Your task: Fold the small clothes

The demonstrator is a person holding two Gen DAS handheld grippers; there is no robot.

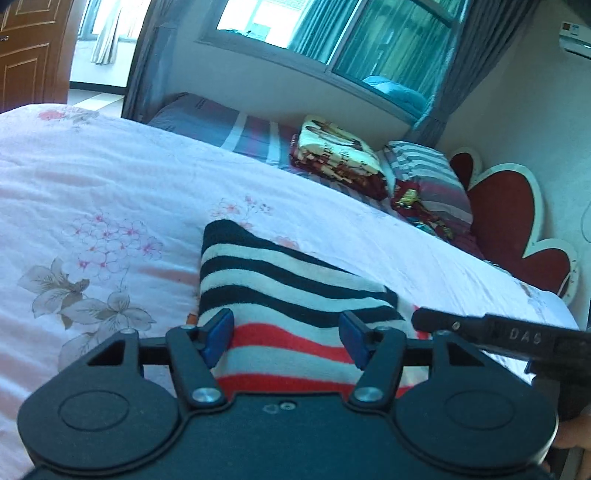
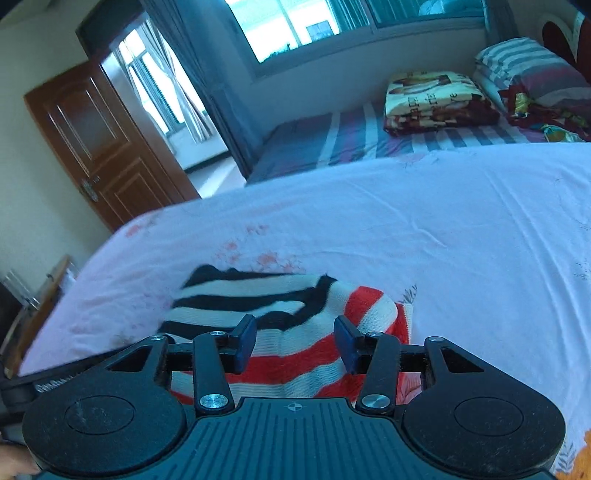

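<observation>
1. I see one small knitted garment with black, cream and red stripes (image 1: 295,295), lying folded on the pale pink floral bed cover (image 1: 92,192).
2. My left tongs (image 1: 286,339) stand open just above its red-striped end; the blue pads do not press on it.
3. My right tongs (image 2: 295,343) are open too, over the same end, gripping nothing.
4. One folded printed blanket (image 2: 432,99) and one striped pillow (image 2: 532,62) lie well apart, on the far striped sheet.

A daylit bedroom held a bed (image 2: 443,221) under pale floral bedding, a wide window (image 2: 306,26) at twelve o'clock, and a brown wooden door (image 2: 99,147) at ten o'clock.
</observation>
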